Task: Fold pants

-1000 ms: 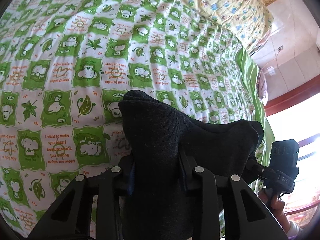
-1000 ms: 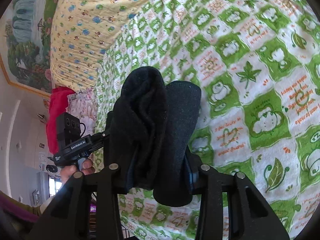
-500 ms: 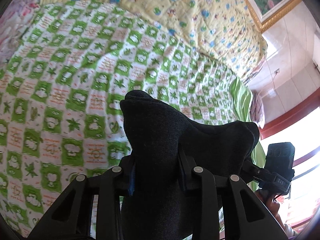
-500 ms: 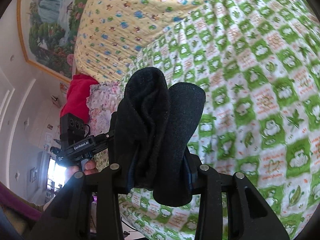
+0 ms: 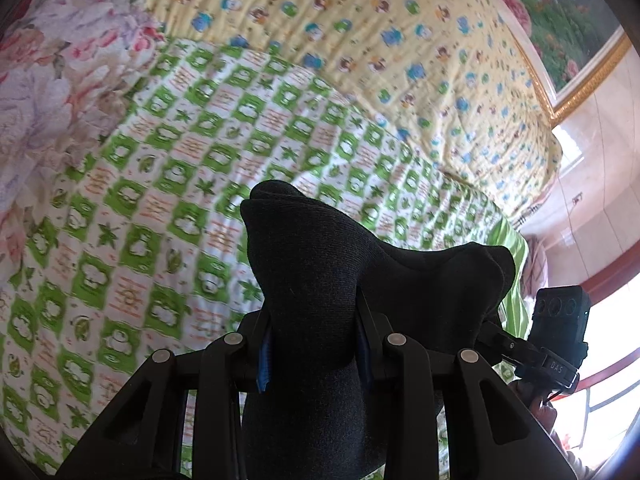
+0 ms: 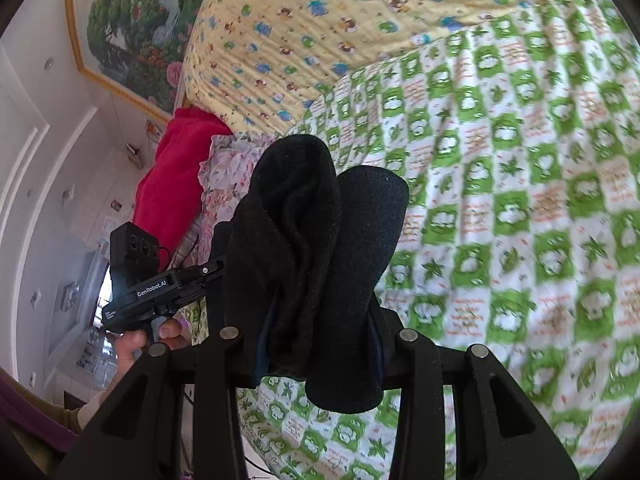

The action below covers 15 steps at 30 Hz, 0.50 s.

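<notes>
Dark pants (image 5: 320, 288) hang bunched between the fingers of my left gripper (image 5: 316, 344), which is shut on the fabric and holds it above the bed. The cloth stretches right toward the other hand-held gripper (image 5: 560, 332). In the right wrist view my right gripper (image 6: 316, 348) is shut on another bunch of the same pants (image 6: 312, 256), folds bulging above the fingers. The left gripper's body (image 6: 136, 280) and the hand holding it show at the left. The fingertips are hidden by cloth in both views.
A green-and-white checked bedsheet (image 5: 160, 208) lies below. A yellow printed quilt (image 5: 360, 40) is piled at the head. A floral pillow (image 5: 48, 92) and a red cloth (image 6: 176, 176) lie at one side. A framed painting (image 6: 132, 32) hangs on the wall.
Both grippers have lifted and tilted up with the pants. The views now take in the yellow quilt, pillow and wall instead of only the sheet. Both grips are unchanged.
</notes>
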{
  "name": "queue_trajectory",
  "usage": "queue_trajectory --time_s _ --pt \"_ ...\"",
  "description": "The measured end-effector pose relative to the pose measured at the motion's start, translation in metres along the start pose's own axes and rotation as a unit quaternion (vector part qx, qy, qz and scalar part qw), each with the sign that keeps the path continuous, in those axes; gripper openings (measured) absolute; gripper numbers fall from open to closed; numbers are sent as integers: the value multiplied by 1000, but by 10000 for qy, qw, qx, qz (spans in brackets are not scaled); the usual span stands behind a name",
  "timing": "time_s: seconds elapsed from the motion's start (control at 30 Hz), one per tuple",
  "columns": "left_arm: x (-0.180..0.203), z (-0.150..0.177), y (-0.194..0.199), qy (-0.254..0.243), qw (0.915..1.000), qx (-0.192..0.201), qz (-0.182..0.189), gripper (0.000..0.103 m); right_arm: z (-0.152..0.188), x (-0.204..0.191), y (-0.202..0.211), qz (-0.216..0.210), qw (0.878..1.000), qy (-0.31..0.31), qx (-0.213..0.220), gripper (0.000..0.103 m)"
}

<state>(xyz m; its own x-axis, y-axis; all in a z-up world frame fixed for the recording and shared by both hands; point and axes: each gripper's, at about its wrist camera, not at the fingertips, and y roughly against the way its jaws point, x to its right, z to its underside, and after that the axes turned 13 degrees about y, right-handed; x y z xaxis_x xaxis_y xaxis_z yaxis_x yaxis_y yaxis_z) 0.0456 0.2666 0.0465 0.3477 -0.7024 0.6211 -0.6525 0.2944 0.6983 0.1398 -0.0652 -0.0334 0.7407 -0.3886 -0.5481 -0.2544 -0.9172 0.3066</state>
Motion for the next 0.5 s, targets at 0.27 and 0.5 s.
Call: queue_trajectory --time_s 0.27,0.5 --pt "-22 -22 6 179 9994 231 -179 32 -25 -4 -41 -97 9994 225 -230 40" --pt "-32 -41 -1 274 9985 372 -309 32 -45 -1 -70 -83 9989 329 -334 40"
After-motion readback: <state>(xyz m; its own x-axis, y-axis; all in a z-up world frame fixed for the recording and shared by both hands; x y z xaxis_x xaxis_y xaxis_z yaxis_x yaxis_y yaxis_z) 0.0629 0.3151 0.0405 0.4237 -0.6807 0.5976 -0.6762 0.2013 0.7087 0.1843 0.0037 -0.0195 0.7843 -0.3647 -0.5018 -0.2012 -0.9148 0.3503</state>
